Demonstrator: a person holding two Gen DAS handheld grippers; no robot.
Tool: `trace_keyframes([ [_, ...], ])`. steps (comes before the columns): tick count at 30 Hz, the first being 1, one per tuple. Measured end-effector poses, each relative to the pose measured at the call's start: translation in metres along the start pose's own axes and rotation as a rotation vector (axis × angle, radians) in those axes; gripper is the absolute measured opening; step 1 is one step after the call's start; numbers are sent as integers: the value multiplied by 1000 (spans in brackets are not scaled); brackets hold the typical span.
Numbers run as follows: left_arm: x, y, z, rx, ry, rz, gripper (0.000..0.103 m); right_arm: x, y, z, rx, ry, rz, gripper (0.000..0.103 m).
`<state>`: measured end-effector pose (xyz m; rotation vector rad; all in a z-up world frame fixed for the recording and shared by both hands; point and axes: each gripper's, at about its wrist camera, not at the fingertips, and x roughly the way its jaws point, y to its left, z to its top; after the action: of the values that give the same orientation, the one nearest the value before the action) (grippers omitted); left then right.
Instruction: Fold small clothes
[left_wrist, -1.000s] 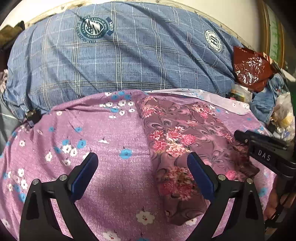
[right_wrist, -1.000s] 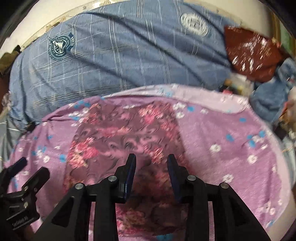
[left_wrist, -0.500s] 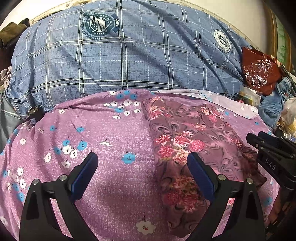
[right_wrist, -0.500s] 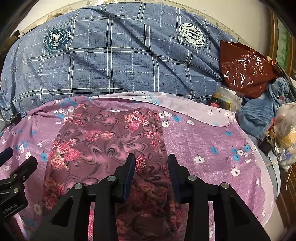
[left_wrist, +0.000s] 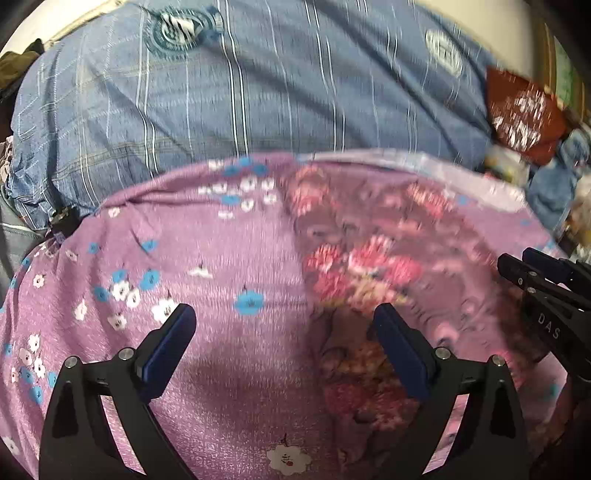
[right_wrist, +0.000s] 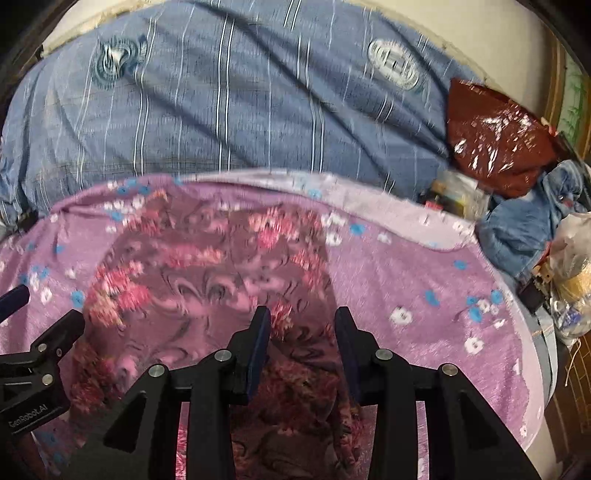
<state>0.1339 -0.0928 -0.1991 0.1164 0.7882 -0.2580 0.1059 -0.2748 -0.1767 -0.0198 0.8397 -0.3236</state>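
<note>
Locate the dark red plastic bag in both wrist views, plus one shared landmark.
Left wrist: dark red plastic bag at upper right, near the frame edge.
Right wrist: same bag at upper right, larger, above a blue denim heap.
Shared landmark: the blue checked bedding across the top.

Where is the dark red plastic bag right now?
The dark red plastic bag lies upper right in both views, beside the blue plaid bedding, above crumpled denim.

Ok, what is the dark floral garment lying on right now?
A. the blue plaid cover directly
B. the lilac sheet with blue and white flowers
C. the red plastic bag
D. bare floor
B: the dark floral garment lies spread on the lilac flowered sheet, with the blue plaid cover behind it and the red bag off at the right.
</note>
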Motion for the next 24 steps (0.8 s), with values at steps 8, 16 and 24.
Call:
trace_keyframes([
  [8, 6, 5, -2, -43, 24, -9, 98, 20, 1, -7, 5, 81, 34, 39],
  [16, -2, 16, 6, -76, -20, -13, 98, 18, 15, -9, -82, 48, -48, 42],
  [24, -4, 21, 9, -90, -30, -15, 98, 18, 17, -9, -99, 39, -63, 42],
])
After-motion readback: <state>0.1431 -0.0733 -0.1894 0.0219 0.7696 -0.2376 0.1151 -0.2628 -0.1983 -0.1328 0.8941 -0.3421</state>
